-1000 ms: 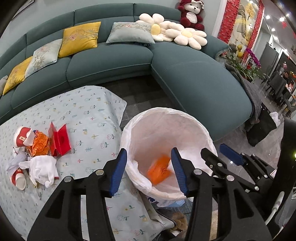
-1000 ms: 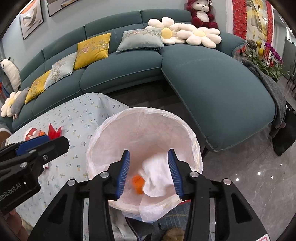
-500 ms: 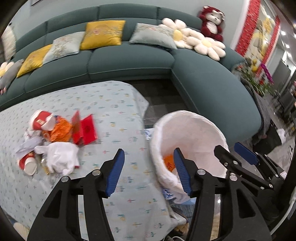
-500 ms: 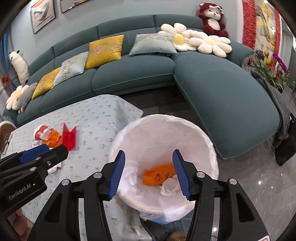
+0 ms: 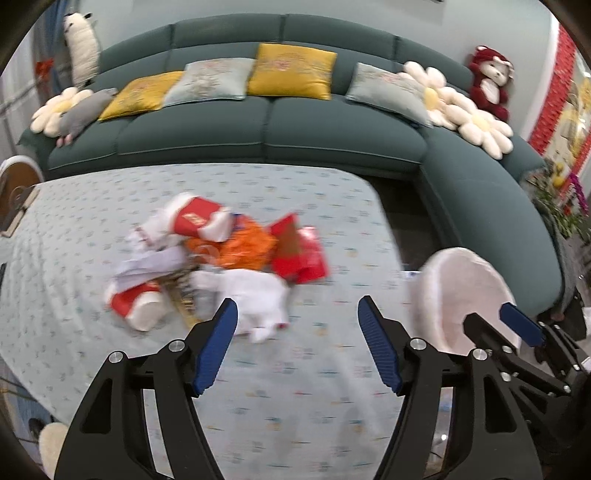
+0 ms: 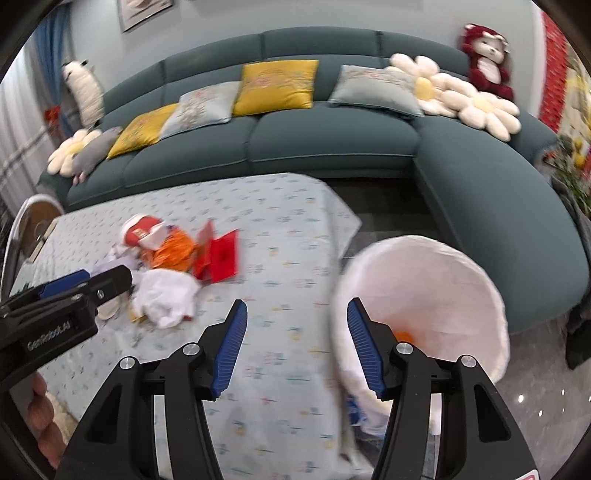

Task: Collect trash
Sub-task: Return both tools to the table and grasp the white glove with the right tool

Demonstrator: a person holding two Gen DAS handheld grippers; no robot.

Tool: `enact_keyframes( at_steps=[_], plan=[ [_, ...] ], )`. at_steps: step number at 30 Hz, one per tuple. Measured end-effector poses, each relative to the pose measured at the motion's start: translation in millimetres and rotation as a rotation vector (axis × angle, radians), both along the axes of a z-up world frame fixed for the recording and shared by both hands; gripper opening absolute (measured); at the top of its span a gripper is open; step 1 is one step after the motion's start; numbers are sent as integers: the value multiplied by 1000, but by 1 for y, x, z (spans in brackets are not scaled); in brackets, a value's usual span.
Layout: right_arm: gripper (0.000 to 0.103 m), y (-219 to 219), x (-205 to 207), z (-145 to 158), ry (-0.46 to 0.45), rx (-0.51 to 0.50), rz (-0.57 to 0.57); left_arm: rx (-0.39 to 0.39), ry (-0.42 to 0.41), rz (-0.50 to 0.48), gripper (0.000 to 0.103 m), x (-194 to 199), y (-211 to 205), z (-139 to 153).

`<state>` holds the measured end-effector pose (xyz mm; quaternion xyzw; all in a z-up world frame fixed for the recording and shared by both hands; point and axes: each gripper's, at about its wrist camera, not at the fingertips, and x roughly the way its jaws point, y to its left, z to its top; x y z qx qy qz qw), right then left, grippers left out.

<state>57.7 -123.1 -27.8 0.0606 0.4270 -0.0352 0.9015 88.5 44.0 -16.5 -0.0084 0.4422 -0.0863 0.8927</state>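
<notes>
Tablecloth [image 5: 303,373], pale blue with small print, under both claws; teal sofa [image 5: 332,140] beyond, cushions along it. Trash heap [image 5: 218,266] ahead-left of left gripper [image 5: 297,345]: red-white cups, orange wrapper, red envelopes, white tissue. Left gripper's jaws have just been opening, nothing between. Right gripper [image 6: 293,349] likewise, empty. White-lined bin [image 6: 424,295] just right of it, orange scrap inside.

A long curved teal sofa [image 6: 332,144] fills the far side ahead, with yellow and grey cushions [image 6: 275,86] on it. A red plush toy [image 6: 487,61] sits far right, and the floor [image 6: 535,369] looks like dark glossy tile. A framed picture [image 6: 142,13], perhaps blurred, hangs on the pale wall.
</notes>
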Motion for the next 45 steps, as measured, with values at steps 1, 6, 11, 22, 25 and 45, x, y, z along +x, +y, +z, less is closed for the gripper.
enact_keyframes(
  at_steps=[1,6,11,22,25,45],
  plan=[
    [55,8,2,-1,4,-3,15,5,2,15,64,2,11,-2],
    [55,52,13,-9,27,1,80,47,14,79,64,13,64,-15],
    [55,89,29,-20,59,6,124,73,22,116,64,25,106,-26],
    [55,153,72,-51,129,-3,201,72,52,138,64,63,158,-53],
    [55,169,84,-61,147,-10,224,73,64,128,64,73,163,-61],
    [16,188,112,-98,241,-11,280,26,116,68,24,100,157,-88]
  ],
)
